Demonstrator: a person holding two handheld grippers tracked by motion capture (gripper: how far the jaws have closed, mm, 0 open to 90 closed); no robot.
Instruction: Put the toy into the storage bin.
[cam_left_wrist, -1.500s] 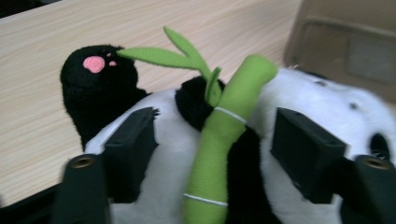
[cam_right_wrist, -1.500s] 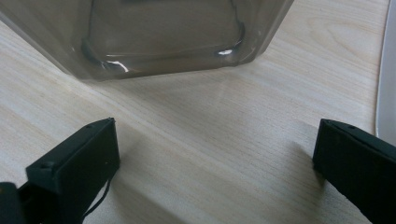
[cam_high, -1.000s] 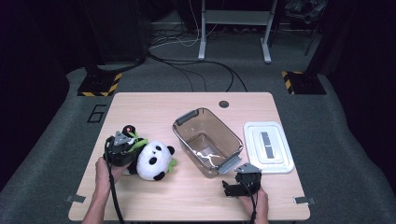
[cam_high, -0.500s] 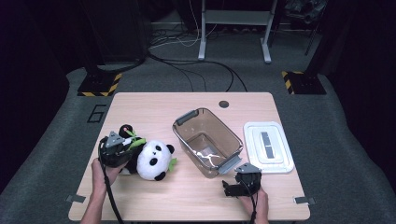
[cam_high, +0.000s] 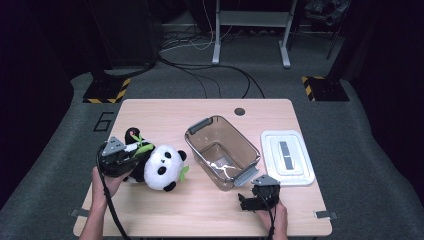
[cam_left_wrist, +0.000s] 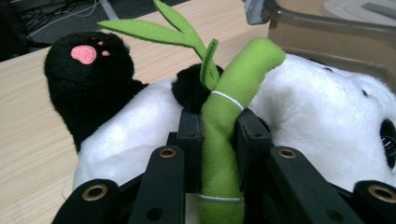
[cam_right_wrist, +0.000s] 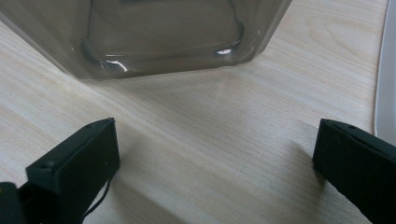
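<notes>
A black-and-white panda plush (cam_high: 161, 167) lies on the left part of the wooden table (cam_high: 210, 107). It holds a green bamboo stalk (cam_left_wrist: 233, 79) with leaves. My left gripper (cam_high: 135, 156) comes at the plush from the left. In the left gripper view the left gripper (cam_left_wrist: 218, 135) is shut on the bamboo stalk, pads pressed on both sides, with the panda's white body (cam_left_wrist: 308, 102) behind. My right gripper (cam_high: 248, 201) rests low on the table near the front right. Its jaws stand wide apart in the right gripper view (cam_right_wrist: 215, 154), nothing between them.
A clear plastic bin (cam_high: 196, 136) stands at the table's middle, its near wall (cam_right_wrist: 163, 37) just ahead of the right gripper. A white lid (cam_high: 287, 157) lies flat to the bin's right. A round hole (cam_high: 240, 111) sits near the table's far edge.
My left gripper has drawn slightly left and up, and the panda has shifted with it. The right gripper has not moved.
</notes>
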